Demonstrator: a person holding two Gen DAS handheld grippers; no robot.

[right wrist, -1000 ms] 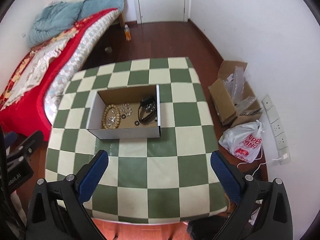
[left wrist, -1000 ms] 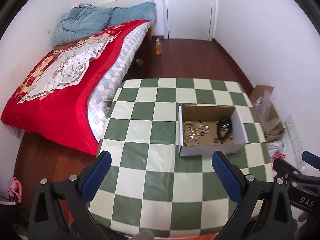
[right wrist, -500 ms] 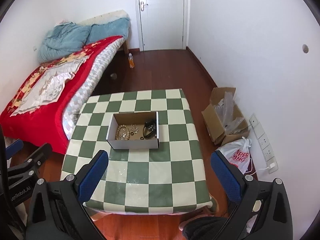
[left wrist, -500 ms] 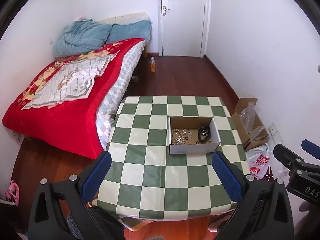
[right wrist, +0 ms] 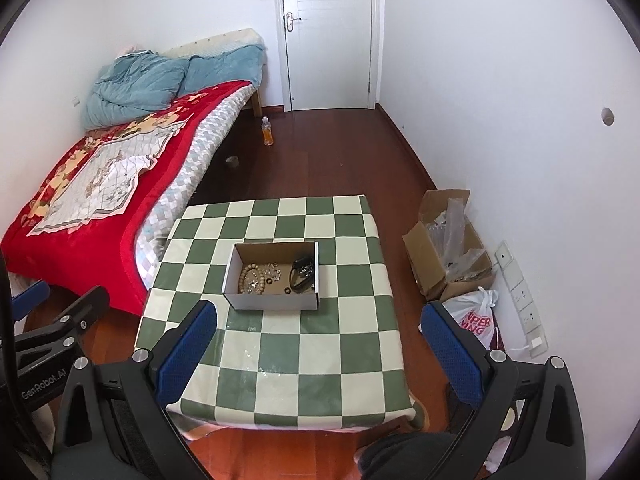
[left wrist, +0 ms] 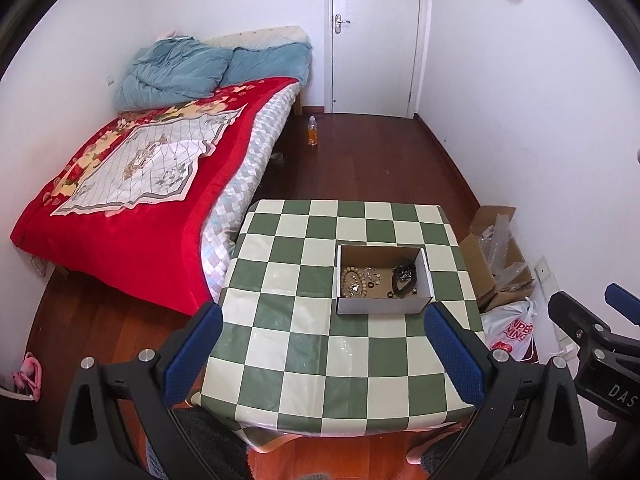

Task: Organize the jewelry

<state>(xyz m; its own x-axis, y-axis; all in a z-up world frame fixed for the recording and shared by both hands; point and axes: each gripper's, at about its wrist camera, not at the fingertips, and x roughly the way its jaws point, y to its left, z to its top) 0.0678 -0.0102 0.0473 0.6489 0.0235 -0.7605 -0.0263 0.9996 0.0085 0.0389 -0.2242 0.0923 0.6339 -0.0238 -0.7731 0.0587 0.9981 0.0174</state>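
Observation:
A small open cardboard box (left wrist: 383, 306) (right wrist: 272, 302) stands on the green-and-cream checkered table (left wrist: 304, 344) (right wrist: 320, 352). Inside lie a wooden bead bracelet (left wrist: 351, 280) (right wrist: 247, 278), some silver pieces (left wrist: 372, 274) (right wrist: 269, 270) and a dark tangled piece (left wrist: 404, 276) (right wrist: 303, 272). My left gripper (left wrist: 324, 354) is open and held well back, high above the table's near edge. My right gripper (right wrist: 318, 350) is open too, equally far from the box. Neither holds anything.
A bed with a red blanket (left wrist: 132, 184) stands left of the table. An orange bottle (left wrist: 312, 132) is on the wooden floor near the white door (left wrist: 372, 36). A cardboard box with plastic (right wrist: 452, 240) and a white shopping bag (right wrist: 474, 316) sit by the right wall.
Both grippers have pulled back and up from the table. The box now looks much smaller and the whole table and door are in view. Both stay open.

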